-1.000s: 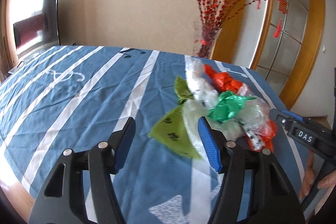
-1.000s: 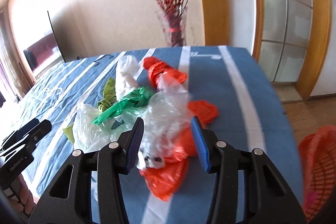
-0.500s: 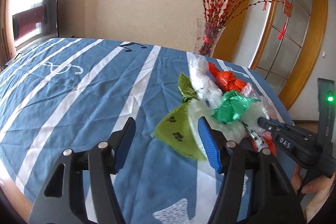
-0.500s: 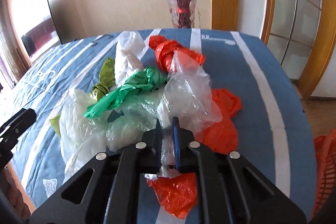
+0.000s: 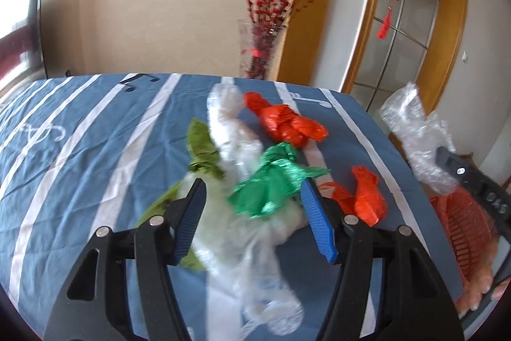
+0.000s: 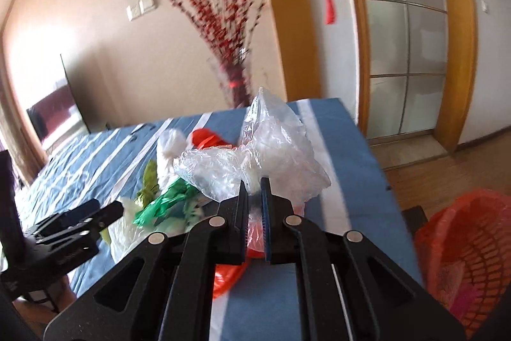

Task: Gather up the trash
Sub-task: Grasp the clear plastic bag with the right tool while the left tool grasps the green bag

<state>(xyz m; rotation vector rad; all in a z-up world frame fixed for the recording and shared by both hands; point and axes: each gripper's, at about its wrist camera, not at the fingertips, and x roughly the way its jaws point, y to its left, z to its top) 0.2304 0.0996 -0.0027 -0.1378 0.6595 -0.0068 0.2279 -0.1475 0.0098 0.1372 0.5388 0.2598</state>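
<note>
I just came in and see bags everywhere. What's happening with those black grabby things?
A person is tidying plastic bags off the blue striped tablecloth. The right claw is pinched shut on a crinkly clear plastic bag and holds it up off the pile, near the orange mesh basket. The left claw is open over the crumpled green plastic bag; nothing is gripped there. Orange bags lie on the cloth too.

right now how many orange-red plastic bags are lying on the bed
2. One orange-red bag lies at the far side of the pile, near the vase; the other lies nearer, beside the right finger of the left hand-held gripper. More may be hidden under the clear bags.
</note>
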